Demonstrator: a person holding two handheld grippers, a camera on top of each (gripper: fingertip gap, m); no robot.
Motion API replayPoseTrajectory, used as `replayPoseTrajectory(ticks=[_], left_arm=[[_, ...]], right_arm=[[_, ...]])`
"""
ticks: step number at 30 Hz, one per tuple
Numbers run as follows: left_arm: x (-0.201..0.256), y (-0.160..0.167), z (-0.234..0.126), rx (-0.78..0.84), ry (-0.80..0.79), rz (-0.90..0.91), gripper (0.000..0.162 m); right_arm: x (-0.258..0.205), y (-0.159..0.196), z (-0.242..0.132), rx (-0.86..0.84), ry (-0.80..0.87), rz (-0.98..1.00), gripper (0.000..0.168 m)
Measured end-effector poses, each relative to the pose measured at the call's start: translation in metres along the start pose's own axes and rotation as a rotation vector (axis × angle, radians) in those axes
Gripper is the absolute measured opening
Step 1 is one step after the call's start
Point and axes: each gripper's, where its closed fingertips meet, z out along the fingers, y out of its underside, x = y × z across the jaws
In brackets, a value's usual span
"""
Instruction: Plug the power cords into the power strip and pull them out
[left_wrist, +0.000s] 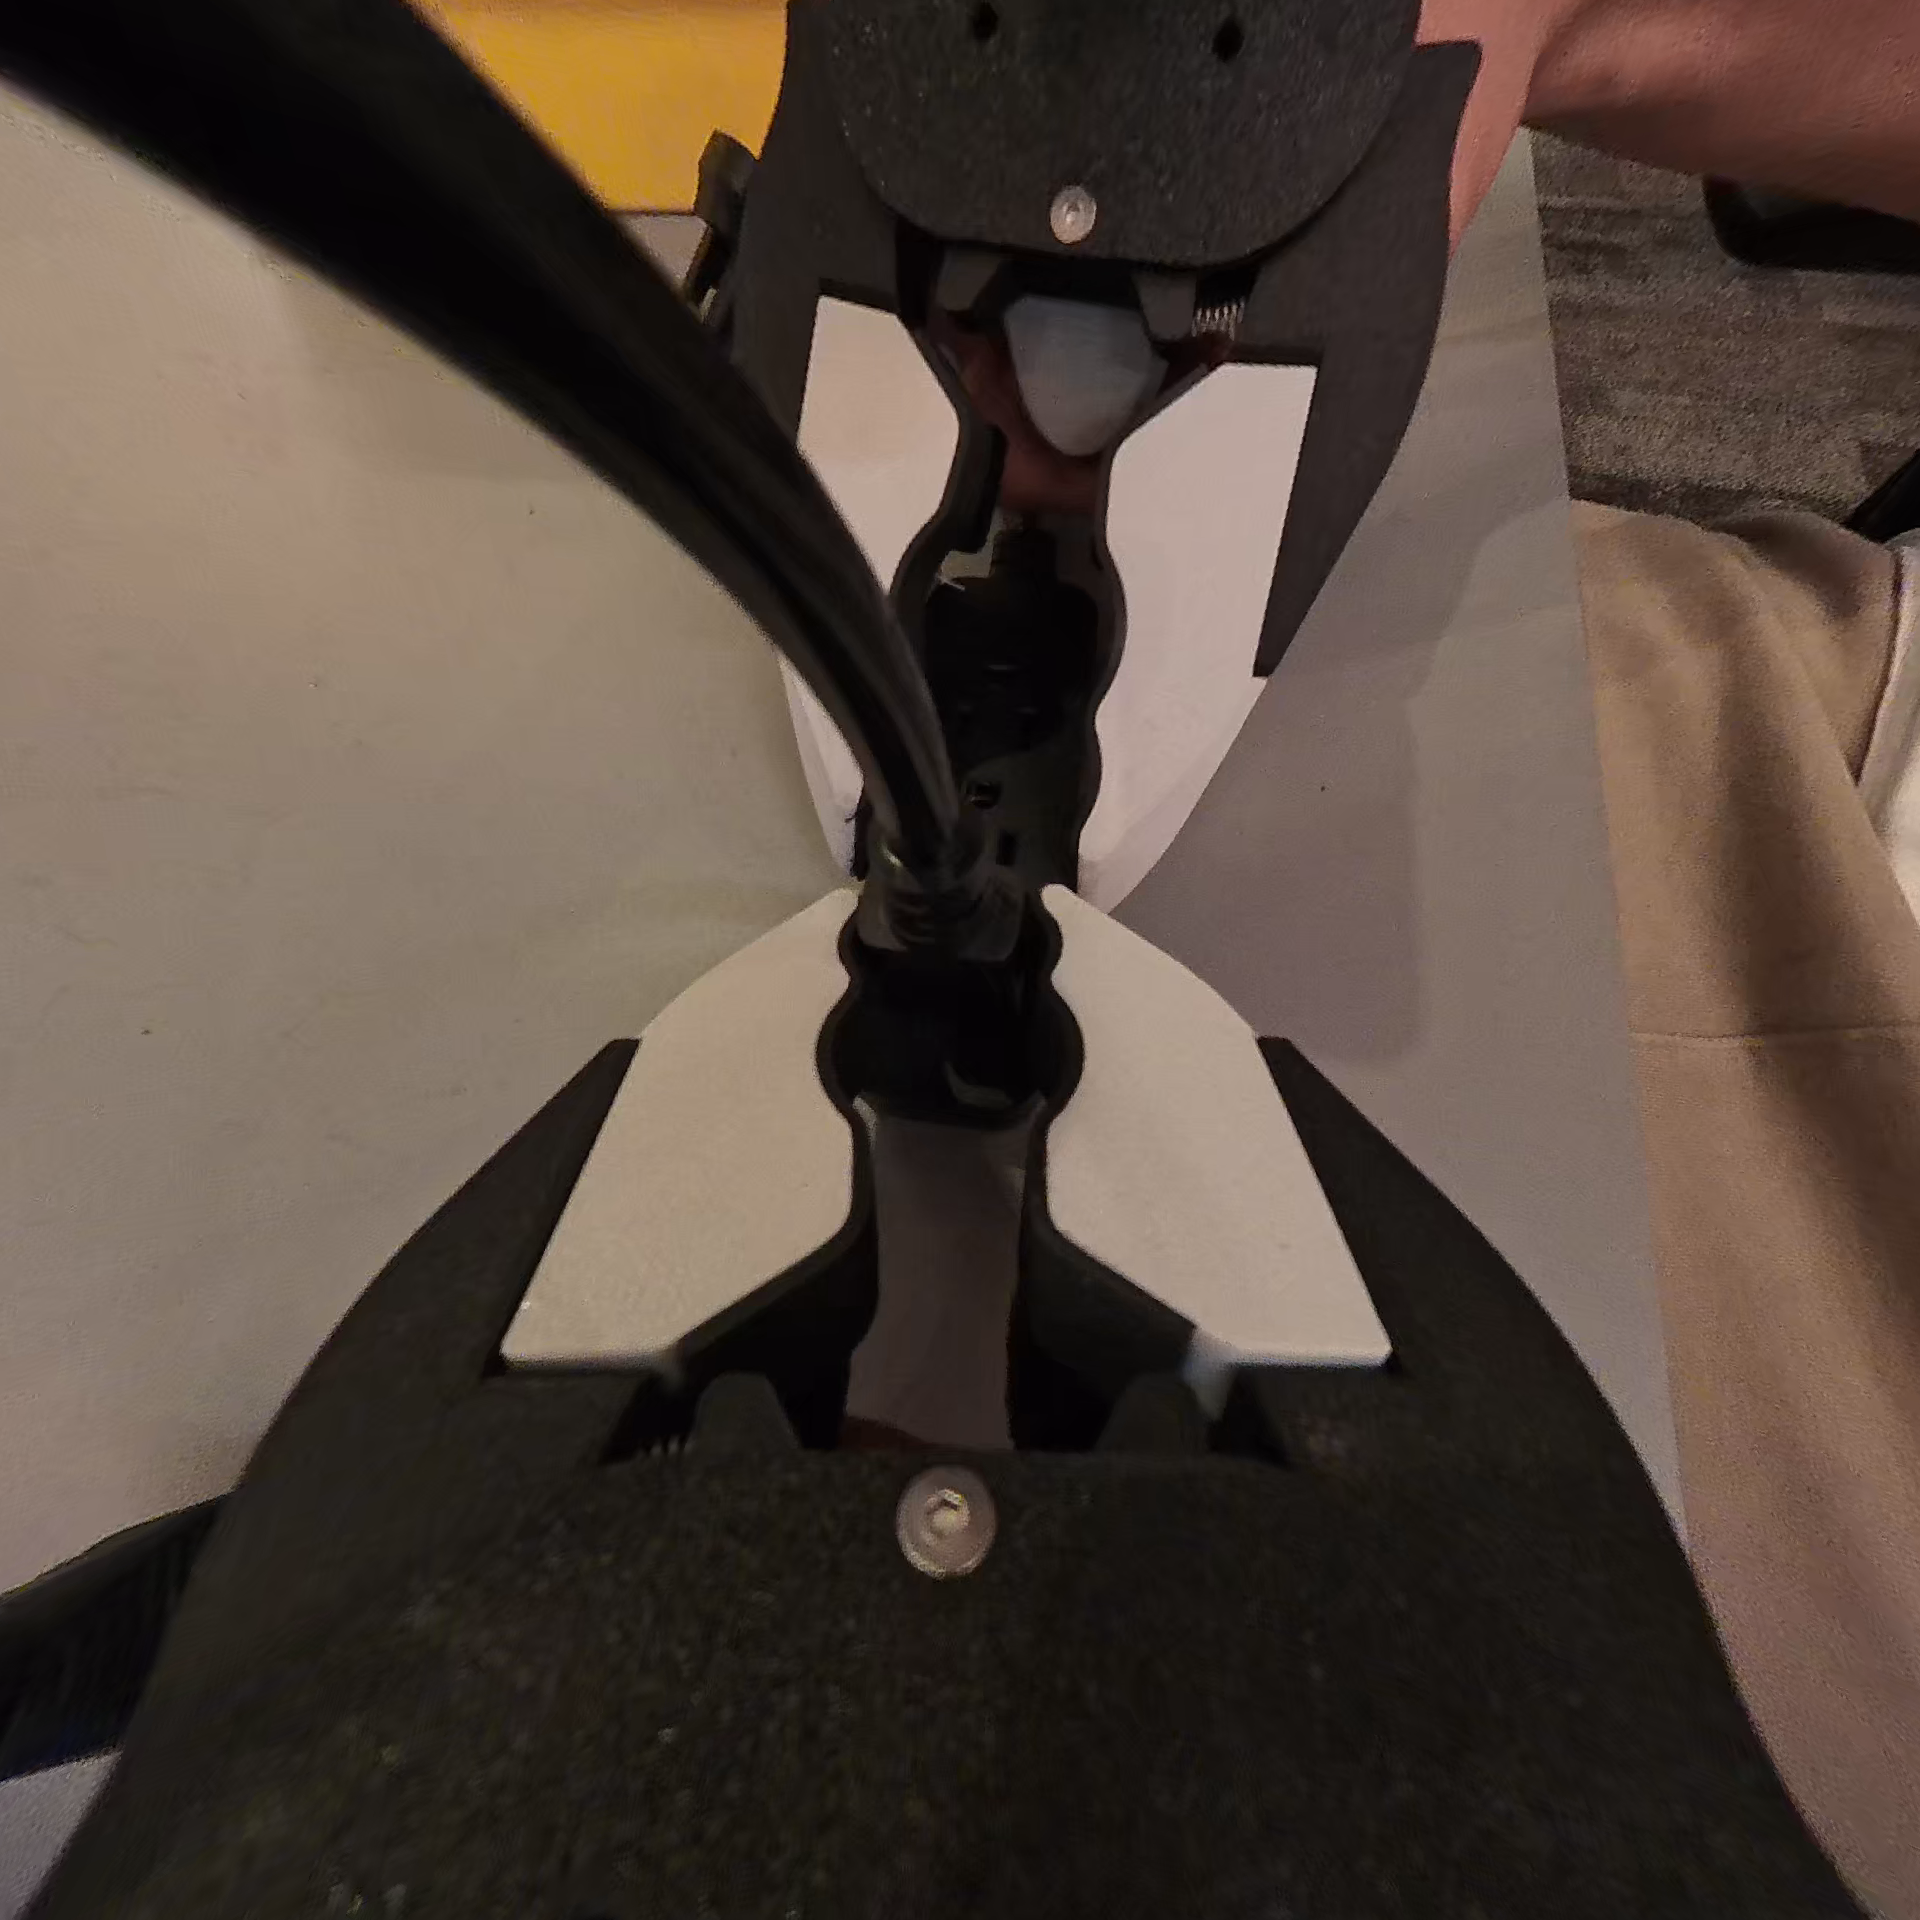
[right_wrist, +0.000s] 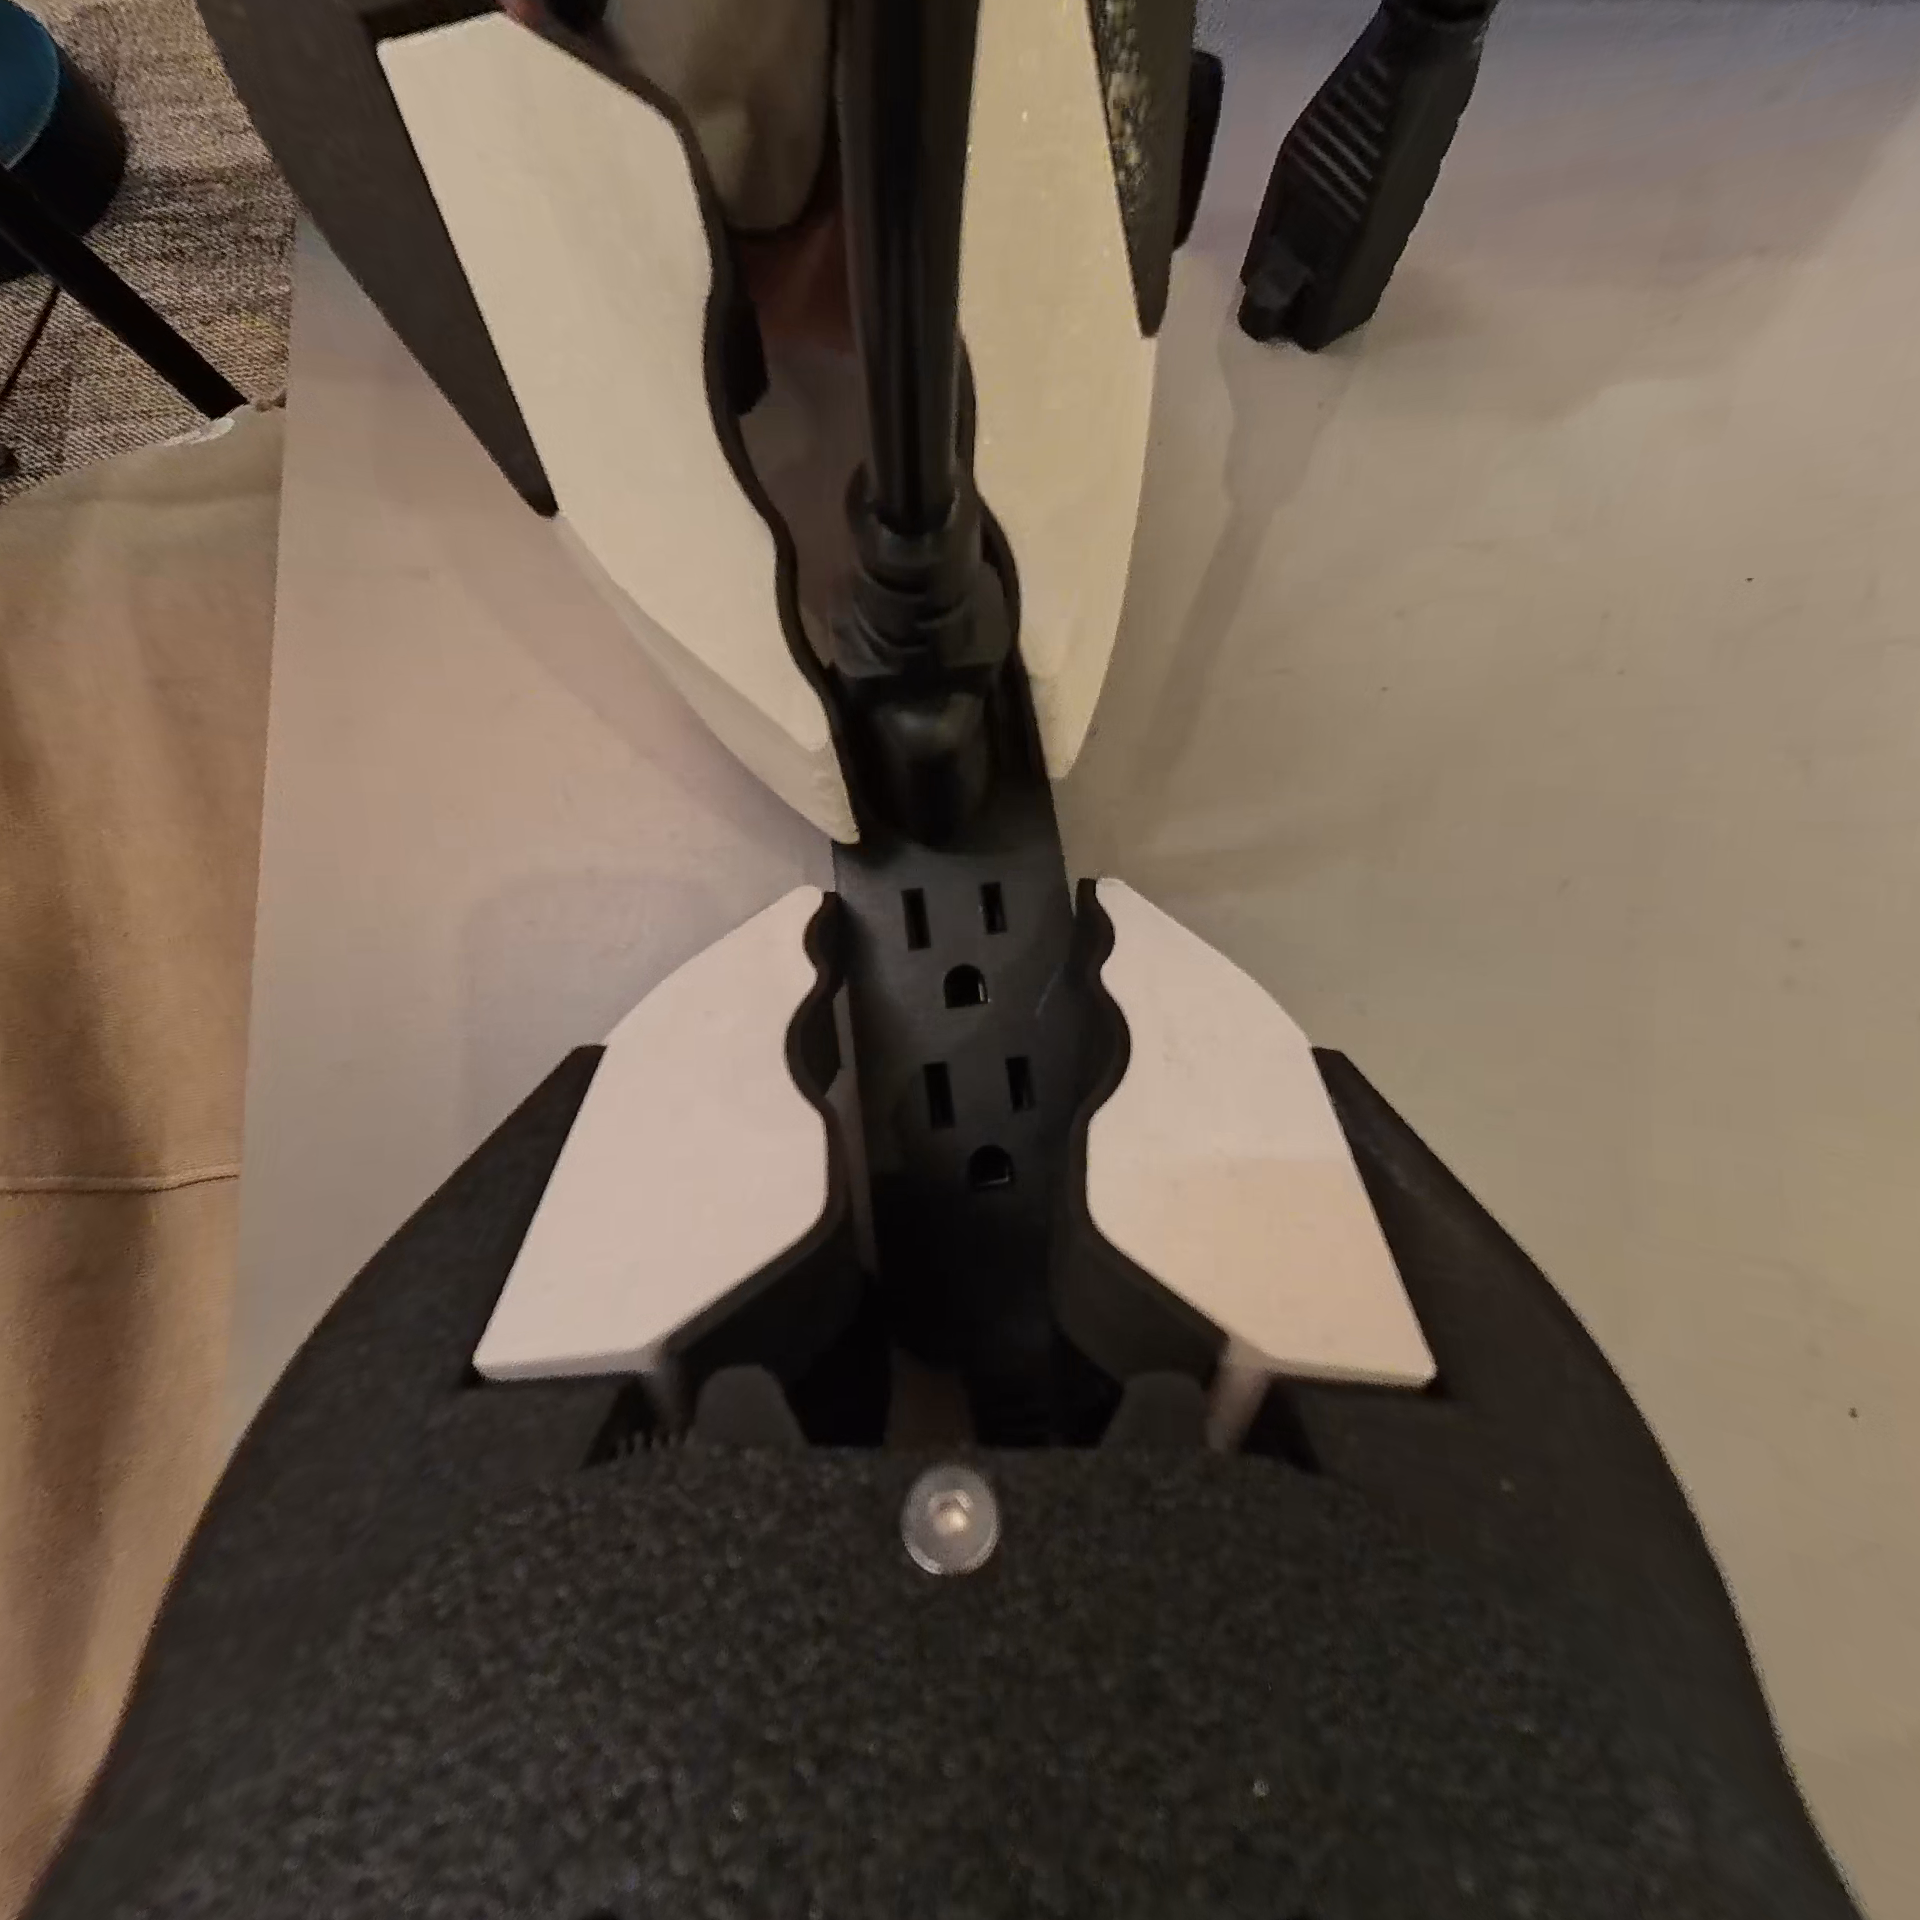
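Power strip (right_wrist: 961, 1049) between both claws

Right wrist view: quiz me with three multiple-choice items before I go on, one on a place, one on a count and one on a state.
1. Where is the loose black plug relative to the power strip?
A. Plugged into it
B. Under it
C. On the table, apart from it

2. How many empty outlets show on the strip?
A. Two
B. None
C. Five

3. The right gripper is:
A. Open above the table
B. Shut on the power strip
C. Shut on a cup

Answers:
1 C, it lies on the white top, clear of the strip.
2 A, two bare sockets face the camera.
3 B, both fingers press the strip's sides.
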Motion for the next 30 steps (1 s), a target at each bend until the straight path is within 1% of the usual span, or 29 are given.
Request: replayPoseTrajectory(ticks=[1,7,10,12,15,19,21,23,25,28,30], left_arm=[[0.000,0.000,0.000,0.010,0.008,-0.010,0.026],[0.000,-0.004,-0.002,0.054,0.028,-0.042,0.024],[0.000,-0.011,-0.006,0.111,0.055,-0.091,0.024],[0.000,-0.013,-0.007,0.126,0.060,-0.108,0.024],[-0.002,-0.022,-0.011,0.190,0.063,-0.156,0.023],[-0.002,-0.026,-0.012,0.217,0.059,-0.179,0.023],[-0.001,-0.027,-0.012,0.217,0.054,-0.174,0.023],[0.003,-0.027,-0.012,0.200,0.057,-0.149,0.022],[0.005,-0.026,-0.012,0.159,0.052,-0.115,0.022],[0.003,-0.016,-0.011,0.066,0.025,-0.066,0.024],[-0.003,-0.005,-0.010,-0.016,-0.028,-0.020,0.025]], right_arm=[[0.000,0.000,0.000,-0.001,-0.003,0.001,0.043],[-0.001,0.001,0.000,-0.016,-0.014,-0.008,0.044],[-0.003,-0.004,-0.002,0.025,-0.045,0.009,0.044],[-0.003,-0.005,-0.003,0.033,-0.045,0.007,0.044],[-0.002,-0.009,-0.005,0.047,-0.044,0.006,0.044],[0.000,-0.008,-0.006,0.020,-0.020,-0.013,0.044],[-0.002,-0.008,-0.007,0.010,-0.034,-0.014,0.044],[-0.006,-0.006,-0.008,0.009,-0.069,-0.002,0.045],[-0.007,-0.006,-0.008,0.006,-0.062,-0.015,0.045],[-0.007,-0.006,-0.004,0.002,-0.065,-0.003,0.044],[0.000,-0.004,0.002,-0.015,0.000,-0.036,0.043]])
